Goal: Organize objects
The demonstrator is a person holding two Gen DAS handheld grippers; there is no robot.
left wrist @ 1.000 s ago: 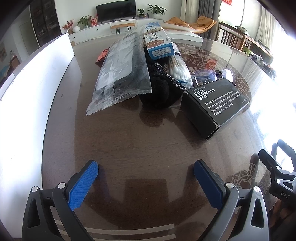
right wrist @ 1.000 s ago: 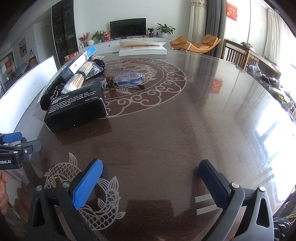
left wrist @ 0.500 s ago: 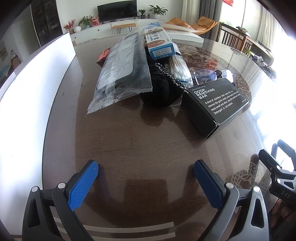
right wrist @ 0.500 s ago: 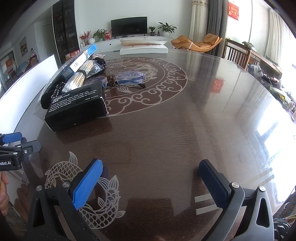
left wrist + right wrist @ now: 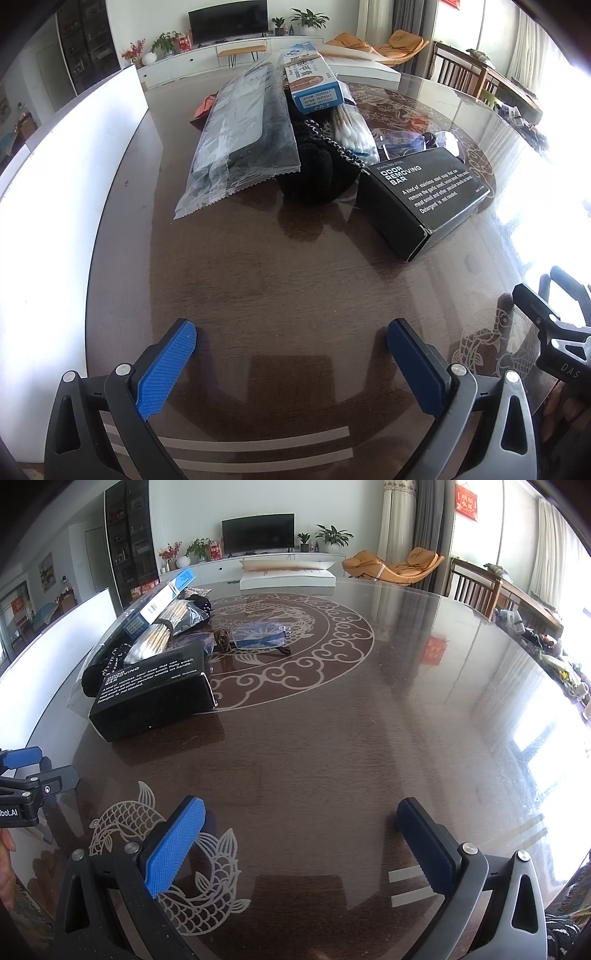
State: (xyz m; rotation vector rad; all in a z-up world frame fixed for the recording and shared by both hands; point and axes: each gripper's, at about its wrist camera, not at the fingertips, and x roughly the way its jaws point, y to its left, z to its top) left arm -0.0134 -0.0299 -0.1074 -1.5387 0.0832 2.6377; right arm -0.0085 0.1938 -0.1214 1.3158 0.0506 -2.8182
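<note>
A pile of objects lies on the dark glass table (image 5: 295,280): a clear plastic bag (image 5: 243,133) with a dark item, a blue and white box (image 5: 314,83), a pack of cotton swabs (image 5: 352,129), a black knit item with a chain (image 5: 317,170) and a black "Odor Removing Bar" box (image 5: 424,192). The black box (image 5: 151,690) and a pair of glasses (image 5: 258,637) show in the right wrist view. My left gripper (image 5: 291,332) is open and empty, well short of the pile. My right gripper (image 5: 301,808) is open and empty over bare table.
A white board (image 5: 62,177) stands along the table's left edge. A white flat box (image 5: 288,574) lies at the far edge. Chairs (image 5: 476,590) stand at the far right. The other gripper's body (image 5: 554,332) shows at the right of the left wrist view.
Both grippers have stayed nearly still and open. The views shift only slightly.
</note>
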